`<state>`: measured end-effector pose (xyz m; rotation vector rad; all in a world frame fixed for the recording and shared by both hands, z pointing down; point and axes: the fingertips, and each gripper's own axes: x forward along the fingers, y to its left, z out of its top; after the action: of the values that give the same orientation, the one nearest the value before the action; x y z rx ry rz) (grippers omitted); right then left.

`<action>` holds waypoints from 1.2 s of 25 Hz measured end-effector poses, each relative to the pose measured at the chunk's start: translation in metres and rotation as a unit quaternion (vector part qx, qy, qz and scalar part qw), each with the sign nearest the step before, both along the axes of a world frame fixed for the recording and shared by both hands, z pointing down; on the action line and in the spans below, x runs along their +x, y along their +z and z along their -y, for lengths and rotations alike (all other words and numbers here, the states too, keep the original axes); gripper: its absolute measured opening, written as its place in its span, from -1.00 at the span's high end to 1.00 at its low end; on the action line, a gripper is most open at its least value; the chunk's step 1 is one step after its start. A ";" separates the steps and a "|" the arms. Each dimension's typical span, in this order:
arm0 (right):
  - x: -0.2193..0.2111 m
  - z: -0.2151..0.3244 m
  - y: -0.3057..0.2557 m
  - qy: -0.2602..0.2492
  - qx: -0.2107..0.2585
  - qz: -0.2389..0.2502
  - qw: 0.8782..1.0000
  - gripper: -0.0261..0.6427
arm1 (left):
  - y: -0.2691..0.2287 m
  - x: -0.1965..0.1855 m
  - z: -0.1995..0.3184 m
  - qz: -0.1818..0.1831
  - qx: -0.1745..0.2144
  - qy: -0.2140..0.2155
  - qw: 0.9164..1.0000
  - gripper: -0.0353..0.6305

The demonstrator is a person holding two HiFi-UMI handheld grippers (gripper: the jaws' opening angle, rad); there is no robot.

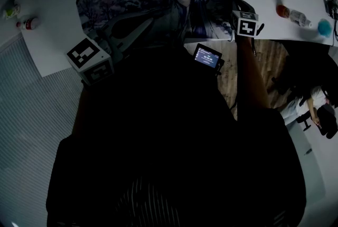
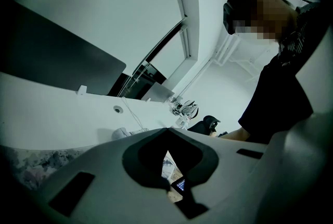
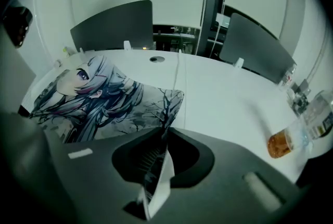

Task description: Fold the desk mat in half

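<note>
The desk mat (image 1: 158,4), printed with an anime figure, lies flat across the white table (image 1: 53,4). Its picture side also shows in the right gripper view (image 3: 104,98). My right gripper (image 1: 236,35) is at the mat's near right corner, shut on its edge. The white underside stands between the jaws (image 3: 158,165). My left gripper (image 1: 132,30) lies over the mat's near edge towards the left. In the left gripper view its jaws (image 2: 169,176) leave only a narrow slit. Whether anything is pinched there is not clear. A strip of the mat (image 2: 26,165) shows at lower left.
A small lit screen (image 1: 207,56) hangs by the table's near edge. A bottle of orange drink (image 3: 283,144) and a blue object (image 1: 325,27) stand at the right, a small bottle (image 1: 29,24) at the left. A cable (image 3: 178,69) crosses the table. Grey partitions (image 3: 112,25) line the back.
</note>
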<state>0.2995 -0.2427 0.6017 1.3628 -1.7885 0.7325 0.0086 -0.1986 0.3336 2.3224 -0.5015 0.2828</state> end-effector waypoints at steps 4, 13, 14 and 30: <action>-0.014 0.004 0.000 -0.002 -0.003 0.034 0.999 0.83 | 0.002 -0.001 0.003 -0.003 -0.003 -0.001 1.000 0.87; 0.003 0.001 0.019 0.013 -0.036 0.037 0.999 0.73 | 0.004 -0.010 0.003 -0.008 -0.002 -0.022 1.000 0.87; 0.003 0.003 0.019 0.012 -0.036 0.045 0.998 0.86 | 0.004 -0.013 0.004 -0.008 -0.001 -0.025 1.000 0.87; -0.028 0.010 -0.071 -0.007 0.014 0.142 0.990 0.90 | 0.007 -0.010 -0.004 -0.005 -0.016 -0.006 1.000 0.87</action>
<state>0.2716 -0.2527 0.5304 1.3151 -2.0322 0.9346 -0.0013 -0.1944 0.3410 2.2877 -0.5024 0.2702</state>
